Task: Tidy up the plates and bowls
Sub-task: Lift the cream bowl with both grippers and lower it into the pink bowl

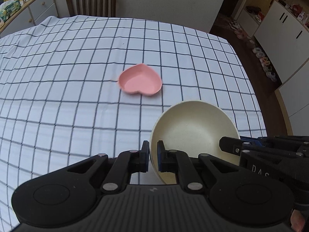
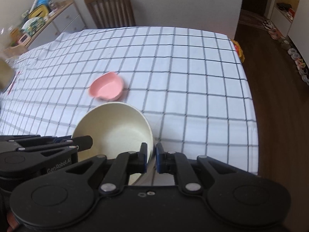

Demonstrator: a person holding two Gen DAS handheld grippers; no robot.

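Two grippers share one cream bowl (image 1: 193, 133) here: the left gripper (image 1: 153, 155) has its jaws clenched on the near-left rim, the right gripper (image 2: 151, 157) pinches the opposite rim. The bowl hangs tilted above the checked tabletop (image 1: 67, 96), just short of the pink heart dish (image 1: 140, 80). It looks stiff, light and smooth, probably slippery, so thin rim grips seem the sensible hold. Count: one bowl, one heart dish, no plates in view.

Cream bowl (image 1: 193, 127), pink dish (image 1: 140, 81), checked tablecloth (image 1: 67, 67)
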